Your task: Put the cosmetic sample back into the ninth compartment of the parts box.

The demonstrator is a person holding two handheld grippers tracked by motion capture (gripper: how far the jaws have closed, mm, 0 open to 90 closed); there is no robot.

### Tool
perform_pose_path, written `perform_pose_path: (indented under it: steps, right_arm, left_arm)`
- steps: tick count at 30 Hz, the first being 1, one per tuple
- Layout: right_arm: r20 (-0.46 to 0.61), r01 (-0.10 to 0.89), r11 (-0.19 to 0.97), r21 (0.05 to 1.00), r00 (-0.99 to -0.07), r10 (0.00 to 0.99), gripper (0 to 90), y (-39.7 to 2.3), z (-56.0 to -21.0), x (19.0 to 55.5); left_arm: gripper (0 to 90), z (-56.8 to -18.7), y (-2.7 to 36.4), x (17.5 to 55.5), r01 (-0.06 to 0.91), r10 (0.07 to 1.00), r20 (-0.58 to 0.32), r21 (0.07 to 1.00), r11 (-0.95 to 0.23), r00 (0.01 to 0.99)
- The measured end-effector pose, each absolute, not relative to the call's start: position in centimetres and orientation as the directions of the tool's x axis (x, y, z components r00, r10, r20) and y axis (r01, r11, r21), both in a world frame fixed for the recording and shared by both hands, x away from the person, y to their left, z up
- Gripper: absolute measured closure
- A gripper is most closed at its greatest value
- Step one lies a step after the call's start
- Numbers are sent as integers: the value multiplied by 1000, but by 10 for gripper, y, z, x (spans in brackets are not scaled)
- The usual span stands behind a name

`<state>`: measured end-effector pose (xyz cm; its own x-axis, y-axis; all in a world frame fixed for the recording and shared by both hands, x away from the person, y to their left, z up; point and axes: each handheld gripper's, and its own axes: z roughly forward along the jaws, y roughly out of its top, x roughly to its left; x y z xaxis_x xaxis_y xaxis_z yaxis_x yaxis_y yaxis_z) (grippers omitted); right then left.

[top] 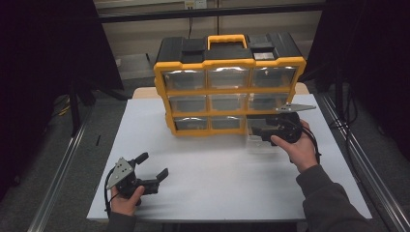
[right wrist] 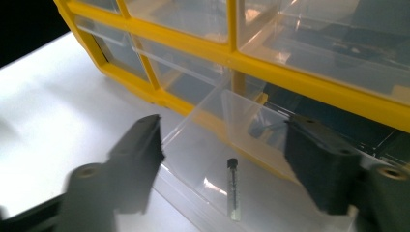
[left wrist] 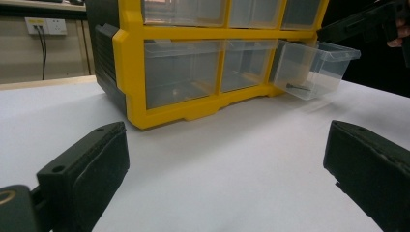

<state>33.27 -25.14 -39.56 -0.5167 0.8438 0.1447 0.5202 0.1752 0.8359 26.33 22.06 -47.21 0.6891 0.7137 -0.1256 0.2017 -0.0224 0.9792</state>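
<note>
Right gripper view: the right gripper (right wrist: 222, 159) has its fingers (right wrist: 138, 154) spread wide, holding nothing, over the pulled-out clear drawer (right wrist: 217, 145) at the organiser's (top: 229, 82) bottom right. A small vial (right wrist: 233, 188) lies on the drawer floor between them, untouched. To finish well, lift straight up clear of the drawer walls, then push the front squarely. The left gripper (top: 145, 174) rests open and empty near the front left of the worktop (top: 217, 183).
</note>
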Motion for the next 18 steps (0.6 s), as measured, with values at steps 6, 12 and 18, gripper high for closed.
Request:
perform_pose_path:
  steps: [6,12,18]
  right_arm:
    - [146,489,151,859,-517,843,162,-255,-391,322]
    - [149,459,121,880,-509,848,112,-262,-390,310]
    - [144,433,107,895,-508,850,93,-270,-393,300]
  left_arm:
    - [26,-471,224,264,193,704,-100,980,-54,703]
    - [26,-471,223,263,191,697,-96,980,-60,711]
    - [25,-471,223,263,191,698,-92,979,-66,710]
